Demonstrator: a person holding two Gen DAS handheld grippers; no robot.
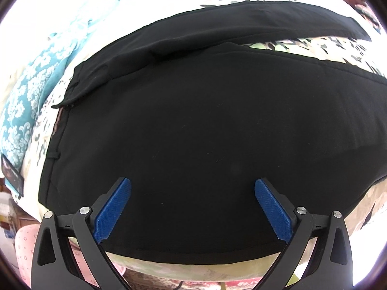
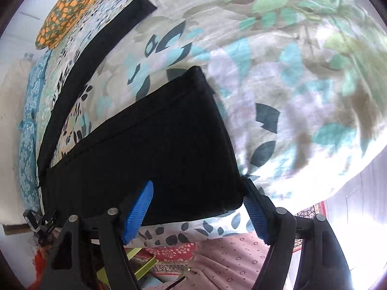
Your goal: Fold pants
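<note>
Black pants (image 1: 193, 125) lie spread on the leaf-print bed (image 2: 278, 84). The left gripper (image 1: 193, 186) hovers over them, fingers apart; the right gripper (image 2: 198, 193) straddles a leg hem, fingers apart, unclamped.

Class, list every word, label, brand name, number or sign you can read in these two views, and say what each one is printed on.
None can be read.
Black pants: no label or tag shows.
Patterned bedsheet: leaf shapes only, no lettering.
Dark item at the bed's edge: too small and blurred to tell.

Black pants (image 1: 193, 133), leaf-print bedsheet (image 2: 278, 84)
</note>
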